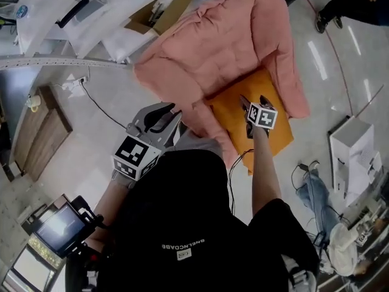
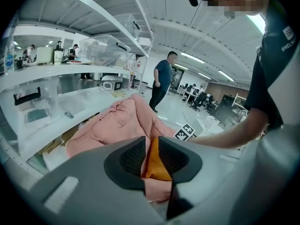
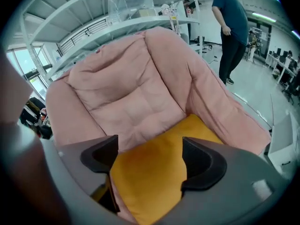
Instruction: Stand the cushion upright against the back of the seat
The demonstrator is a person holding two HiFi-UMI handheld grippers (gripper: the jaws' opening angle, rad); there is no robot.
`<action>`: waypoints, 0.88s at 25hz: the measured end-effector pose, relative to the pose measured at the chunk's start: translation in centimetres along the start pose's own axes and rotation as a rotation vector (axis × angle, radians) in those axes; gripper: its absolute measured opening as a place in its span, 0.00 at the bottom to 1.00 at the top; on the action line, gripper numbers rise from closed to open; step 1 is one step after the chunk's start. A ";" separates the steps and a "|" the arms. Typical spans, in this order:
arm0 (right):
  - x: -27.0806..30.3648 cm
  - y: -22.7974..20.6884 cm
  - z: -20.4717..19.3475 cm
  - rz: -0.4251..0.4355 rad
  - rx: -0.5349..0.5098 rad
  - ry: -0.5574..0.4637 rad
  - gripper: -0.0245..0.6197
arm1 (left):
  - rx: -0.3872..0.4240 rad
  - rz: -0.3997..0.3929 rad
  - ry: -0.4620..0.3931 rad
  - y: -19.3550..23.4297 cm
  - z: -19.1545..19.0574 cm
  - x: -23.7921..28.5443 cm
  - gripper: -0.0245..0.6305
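On one pink armchair (image 1: pixel 225 47), one orange cushion (image 1: pixel 273 140) lying flat; right claw (image 1: pixel 254 102) wide open above it, left claw (image 1: pixel 165 113) slightly parted, empty.

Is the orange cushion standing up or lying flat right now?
Lying flat: the orange cushion rests face-up on the pink armchair seat, not stood up against the backrest.

Black short-sleeved shirt (image 1: pixel 200 224) on the person, head view: white block lettering (image 1: pixel 187 246) across the back, upside down from this camera, reads roughly "BNELNCDABE"; some letters are uncertain. A small white label (image 1: pixel 180 255) just below that lettering is too small to read. Left gripper view: the same shirt's sleeve (image 2: pixel 281 50) shows white "BNEL", cut off at the frame edge.
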State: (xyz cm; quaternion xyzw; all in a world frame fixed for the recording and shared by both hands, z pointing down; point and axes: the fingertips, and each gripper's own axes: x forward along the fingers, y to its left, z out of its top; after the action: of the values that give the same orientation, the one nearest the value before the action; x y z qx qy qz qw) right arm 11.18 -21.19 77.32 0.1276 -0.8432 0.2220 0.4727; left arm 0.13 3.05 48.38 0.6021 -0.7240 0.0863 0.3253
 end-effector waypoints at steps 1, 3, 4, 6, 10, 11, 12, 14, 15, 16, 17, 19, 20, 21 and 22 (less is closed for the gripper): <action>0.6 -0.5 -0.3 -0.014 0.005 0.015 0.71 | -0.008 0.004 0.005 0.1 -0.2 0.0 0.20; 1.8 -1.4 -1.1 -0.038 0.015 0.048 0.73 | -0.022 0.008 0.016 0.4 -0.6 0.1 0.22; 2.3 -1.7 -1.5 -0.044 0.016 0.065 0.73 | -0.027 0.009 0.021 0.4 -0.7 0.1 0.22; 3.5 -2.2 -2.2 -0.055 0.007 0.098 0.75 | -0.029 0.017 0.032 0.5 -1.2 0.1 0.24; 5.9 -2.9 -3.2 -0.076 -0.009 0.157 0.80 | -0.055 0.041 0.036 1.1 -2.2 -0.2 0.25; 6.7 -3.1 -3.5 -0.081 -0.007 0.175 0.82 | -0.068 0.048 0.041 1.4 -2.6 -0.2 0.25; 7.5 -3.2 -4.0 -0.085 -0.005 0.196 0.82 | -0.081 0.056 0.046 1.7 -3.1 -0.1 0.25; 9.0 -3.6 -5.2 -0.093 0.002 0.242 0.83 | -0.099 0.067 0.056 2.1 -3.8 0.1 0.25; 9.6 -3.8 -5.7 -0.101 0.001 0.262 0.83 | -0.107 0.070 0.061 2.1 -4.1 0.1 0.25; 10.0 -4.1 -6.2 -0.110 -0.003 0.277 0.83 | -0.114 0.073 0.068 2.2 -4.2 0.1 0.25; 10.4 -4.2 -6.5 -0.119 -0.008 0.290 0.84 | -0.120 0.075 0.075 2.1 -4.4 0.1 0.25; 10.9 -4.3 -6.7 -0.132 -0.011 0.316 0.84 | -0.125 0.078 0.083 2.1 -4.6 0.0 0.25; 11.2 -4.3 -6.8 -0.138 -0.012 0.330 0.84 | -0.129 0.080 0.087 2.1 -4.7 0.1 0.25; 11.5 -4.3 -6.9 -0.145 -0.015 0.345 0.84 | -0.135 0.080 0.089 2.1 -4.8 0.2 0.25; 11.8 -4.3 -7.1 -0.153 -0.018 0.361 0.84 | -0.143 0.080 0.090 2.1 -4.9 0.3 0.25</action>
State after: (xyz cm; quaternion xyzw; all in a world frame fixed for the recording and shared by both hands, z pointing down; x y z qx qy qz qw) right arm 12.19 -21.49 91.70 0.1451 -0.7345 0.1973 0.6329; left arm 0.01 5.88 52.89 0.5434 -0.7365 0.0743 0.3958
